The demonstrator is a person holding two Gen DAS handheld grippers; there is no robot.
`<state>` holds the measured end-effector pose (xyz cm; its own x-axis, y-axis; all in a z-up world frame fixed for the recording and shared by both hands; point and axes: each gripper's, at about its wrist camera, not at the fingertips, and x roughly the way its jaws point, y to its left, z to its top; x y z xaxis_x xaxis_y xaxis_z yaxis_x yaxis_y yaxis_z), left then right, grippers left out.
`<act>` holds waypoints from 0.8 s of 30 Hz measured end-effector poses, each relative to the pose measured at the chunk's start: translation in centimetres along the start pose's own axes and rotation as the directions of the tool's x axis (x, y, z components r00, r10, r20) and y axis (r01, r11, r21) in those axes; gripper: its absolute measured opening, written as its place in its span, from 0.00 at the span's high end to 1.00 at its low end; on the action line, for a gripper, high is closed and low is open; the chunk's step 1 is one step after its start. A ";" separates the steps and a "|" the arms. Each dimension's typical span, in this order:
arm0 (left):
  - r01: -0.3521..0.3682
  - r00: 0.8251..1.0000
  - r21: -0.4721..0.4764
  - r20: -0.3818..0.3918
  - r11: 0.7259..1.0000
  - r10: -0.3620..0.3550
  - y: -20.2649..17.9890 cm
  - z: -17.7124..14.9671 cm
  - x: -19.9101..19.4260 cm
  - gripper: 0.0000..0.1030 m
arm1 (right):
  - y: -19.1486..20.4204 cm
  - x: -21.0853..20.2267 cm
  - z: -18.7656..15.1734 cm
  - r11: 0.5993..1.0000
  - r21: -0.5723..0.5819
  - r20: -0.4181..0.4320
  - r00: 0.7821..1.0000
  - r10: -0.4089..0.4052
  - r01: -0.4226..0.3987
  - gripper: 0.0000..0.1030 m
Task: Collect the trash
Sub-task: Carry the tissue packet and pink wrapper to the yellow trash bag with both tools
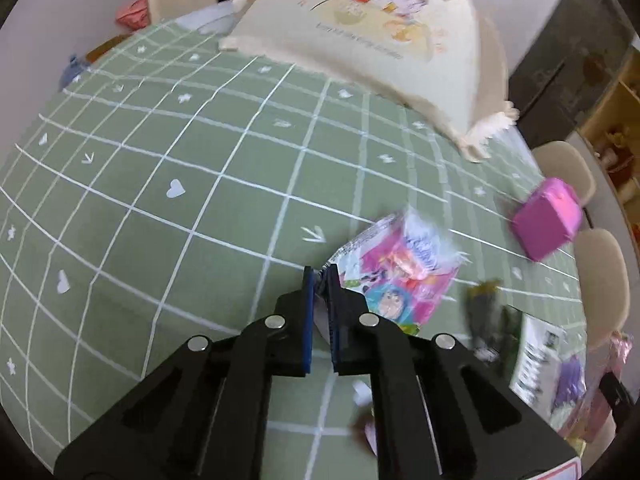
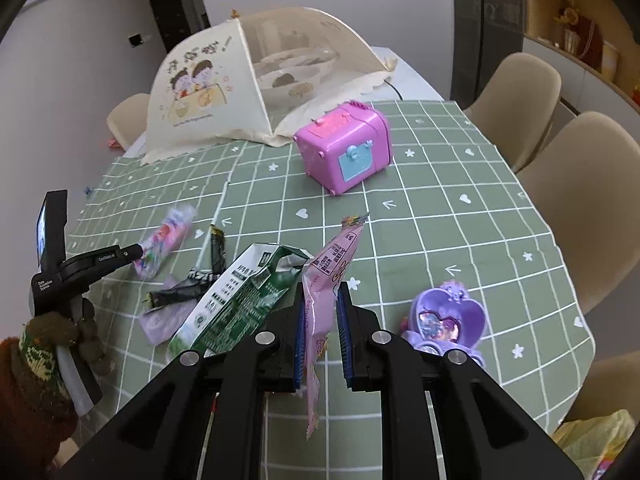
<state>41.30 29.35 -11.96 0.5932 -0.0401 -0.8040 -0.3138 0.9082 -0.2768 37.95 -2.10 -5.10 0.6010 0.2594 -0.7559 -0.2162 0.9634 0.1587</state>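
Left wrist view: the left gripper (image 1: pixel 319 276) sits at lower centre, its jaws pinching the corner of a colourful snack wrapper (image 1: pixel 394 272) that lies on the green checked worktop (image 1: pixel 168 152). This looks like the pickup step, with the grasp just made; next the wrapper needs lifting clear. Open cloth fills the left of the frame. A food cover (image 1: pixel 372 28) stands at the top, a pink toy box (image 1: pixel 548 220) at the right near the edge, and a dark wrapper (image 1: pixel 486 312) lies lower right.

Right wrist view: the right gripper (image 2: pixel 319 300), lower centre, has its jaws closed narrowly on a pink wrapper (image 2: pixel 326 280) held upright. A green-and-white carton (image 2: pixel 236 300) lies just left of it, a purple heart toy (image 2: pixel 452 316) to the right. The worktop's edge curves down the right side, chairs (image 2: pixel 520 96) beyond. A yellow bag (image 2: pixel 596 432) at lower right may be the trash destination, though I cannot tell.
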 end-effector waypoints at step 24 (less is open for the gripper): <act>0.228 0.939 0.196 0.214 0.954 -0.269 -12.2 -6.4 -20.3 0.94 | -5.6 -16.5 -4.7 0.998 -0.059 0.212 0.977 0.025 -0.013 0.85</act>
<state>28.33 16.43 4.41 0.8004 -0.1927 -0.5676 -0.0182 0.9387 -0.3444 25.61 -12.06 3.48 0.7445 0.2922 -0.6003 -0.2689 0.9542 0.1310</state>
